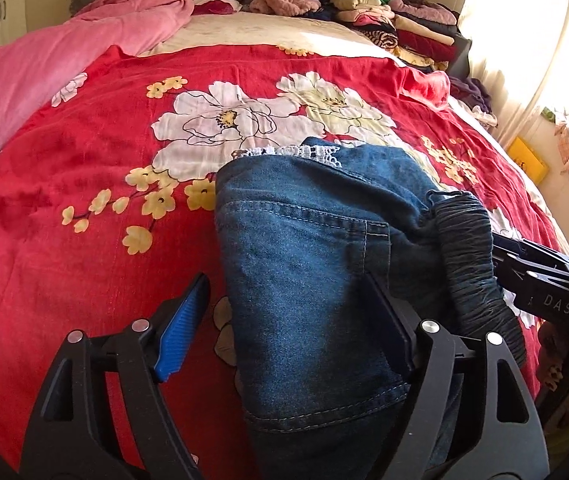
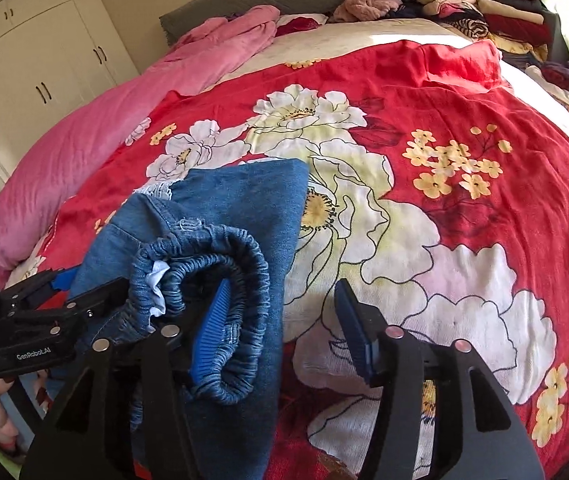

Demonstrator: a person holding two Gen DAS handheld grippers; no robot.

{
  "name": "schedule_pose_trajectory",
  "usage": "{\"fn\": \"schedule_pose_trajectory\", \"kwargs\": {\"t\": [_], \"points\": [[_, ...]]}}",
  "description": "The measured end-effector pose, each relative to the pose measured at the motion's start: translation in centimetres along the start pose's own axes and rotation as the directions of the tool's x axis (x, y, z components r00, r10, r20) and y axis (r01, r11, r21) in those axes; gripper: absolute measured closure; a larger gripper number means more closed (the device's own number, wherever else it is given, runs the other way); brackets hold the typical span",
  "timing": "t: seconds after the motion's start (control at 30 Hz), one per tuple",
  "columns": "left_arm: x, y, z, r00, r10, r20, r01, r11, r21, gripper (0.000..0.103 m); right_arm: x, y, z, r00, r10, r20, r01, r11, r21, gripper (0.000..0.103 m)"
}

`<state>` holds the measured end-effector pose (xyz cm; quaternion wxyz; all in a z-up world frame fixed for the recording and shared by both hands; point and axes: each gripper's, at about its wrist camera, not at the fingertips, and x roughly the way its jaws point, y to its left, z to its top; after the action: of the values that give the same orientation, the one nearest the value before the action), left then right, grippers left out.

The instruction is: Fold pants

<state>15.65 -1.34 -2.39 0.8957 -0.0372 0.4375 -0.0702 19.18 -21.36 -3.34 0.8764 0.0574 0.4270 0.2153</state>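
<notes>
On the red floral bedspread [image 1: 84,200] lay the folded denim pants [image 1: 304,260], both the left gripper [image 1: 284,320] and right gripper [image 2: 280,328] spread wide, holding nothing; squaring the elastic waistband [image 2: 220,280] flat would likely finish it neatly.

Two readable marks only — "DAS" in pale letters on the black body of the right tool [image 1: 496,256], cut off at the frame edge, and "GenRobot.AI" in white on the black body of the left tool [image 2: 64,284]. Smaller print beside it too blurred to read.
</notes>
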Motion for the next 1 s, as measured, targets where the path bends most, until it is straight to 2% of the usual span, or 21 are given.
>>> {"fn": "schedule_pose_trajectory", "kwargs": {"t": [0.1, 0.13, 0.17, 0.2, 0.5, 0.53, 0.57, 1.0], "points": [[-0.1, 0.1, -0.1, 1.0, 0.001, 0.0, -0.001, 1.0, -0.003, 0.029, -0.2, 0.1, 0.0, 1.0, -0.003, -0.001, 0.003, 1.0, -0.005, 0.048], [-0.2, 0.1, -0.1, 1.0, 0.002, 0.0, -0.002, 1.0, -0.006, 0.027, -0.3, 0.1, 0.0, 1.0, -0.007, 0.0, 0.007, 1.0, -0.008, 0.045], [-0.2, 0.1, -0.1, 1.0, 0.002, -0.001, -0.002, 1.0, -0.008, 0.026, -0.5, 0.1, 0.0, 1.0, -0.015, 0.002, 0.015, 1.0, -0.012, 0.032], [-0.2, 0.2, -0.1, 1.0, 0.002, -0.002, -0.002, 1.0, -0.01, 0.024, -0.7, 0.2, 0.0, 1.0, -0.023, 0.009, 0.023, 1.0, -0.018, 0.028], [-1.6, 0.1, -0.2, 1.0, 0.02, 0.015, -0.02, 1.0, -0.004, 0.013, -2.9, 0.5, -0.1, 0.997, -0.064, 0.054, 0.066, 0.997, -0.039, 0.026], [-1.9, 0.1, -0.2, 1.0, 0.024, 0.02, -0.024, 1.0, -0.002, 0.011, -3.2, 0.6, -0.2, 0.996, -0.071, 0.062, 0.074, 0.996, -0.04, 0.012], [-2.2, 0.0, -0.2, 0.999, 0.026, 0.024, -0.026, 1.0, -0.001, 0.01, -3.6, 0.6, -0.2, 0.994, -0.079, 0.077, 0.082, 0.996, -0.041, 0.007], [-6.5, -0.2, -0.8, 0.995, 0.041, 0.086, -0.04, 0.999, -0.013, 0.01, -8.9, 2.2, -0.8, 0.974, -0.111, 0.199, 0.13, 0.988, -0.084, 0.005]]}}
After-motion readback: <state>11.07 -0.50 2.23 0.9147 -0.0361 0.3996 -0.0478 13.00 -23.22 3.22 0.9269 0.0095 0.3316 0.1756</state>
